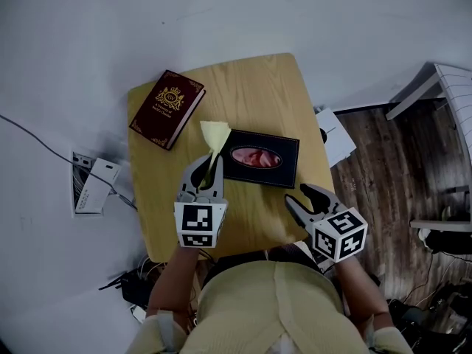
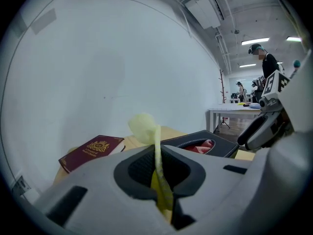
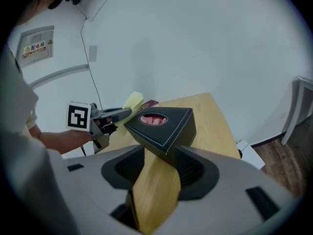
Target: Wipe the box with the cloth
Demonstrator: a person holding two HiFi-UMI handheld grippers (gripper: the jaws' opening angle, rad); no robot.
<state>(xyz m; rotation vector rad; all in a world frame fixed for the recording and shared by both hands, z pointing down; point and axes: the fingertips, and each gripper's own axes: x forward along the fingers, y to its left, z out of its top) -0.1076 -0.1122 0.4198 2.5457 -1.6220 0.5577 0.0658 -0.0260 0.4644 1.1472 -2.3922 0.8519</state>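
left gripper point(image 1: 209, 164) is clamped on the yellow cloth point(image 1: 214, 133), just beside the black box point(image 1: 262, 158) on the worktop point(image 1: 251, 87). right gripper point(image 1: 296, 193) gapes around the box's corner, unpressed. wiping seems not yet begun.

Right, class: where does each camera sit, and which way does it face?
Head view: on head, looking down at table; left gripper, right gripper, forearms show.
Left gripper view: on it, facing the wall; jaws shut on yellow cloth.
Right gripper view: on it, facing the tissue box; open jaws show.
All share the tissue box.
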